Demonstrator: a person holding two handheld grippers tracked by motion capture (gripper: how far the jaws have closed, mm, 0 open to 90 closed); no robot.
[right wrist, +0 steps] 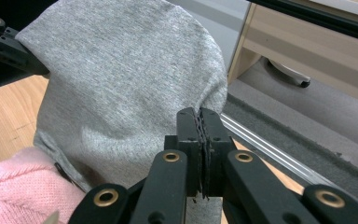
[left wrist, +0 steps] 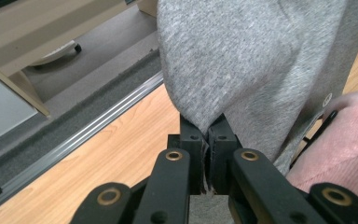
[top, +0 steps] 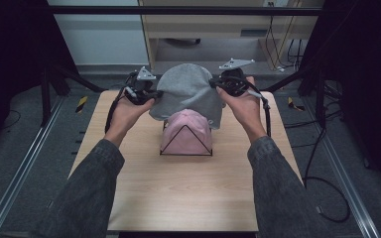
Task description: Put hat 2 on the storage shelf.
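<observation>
Holding a grey cap spread above a pink one

Worktop (top: 188, 198): pale wood-grain board, flat and rectangular, carrying the wire stand.
Grey beanie (top: 188, 94): soft, fine-knit jersey, dome-shaped, hanging in the air between both tools, its lower edge draping over the crown of the pink hat.
Pink hat (top: 186, 134): thicker ribbed knit, rounded, seated on the stand at mid-worktop.
Wire stand (top: 186, 148): thin black wire, triangular outline.
Left tongs (left wrist: 207, 135): clamped tight on the beanie's edge.
Right tongs (right wrist: 200, 119): likewise pinched shut on the opposite edge.
Handling note: keep both grips level and the opening stretched evenly, centre it over the pink crown, then lower slowly so the hem does not snag or topple the stand.
</observation>
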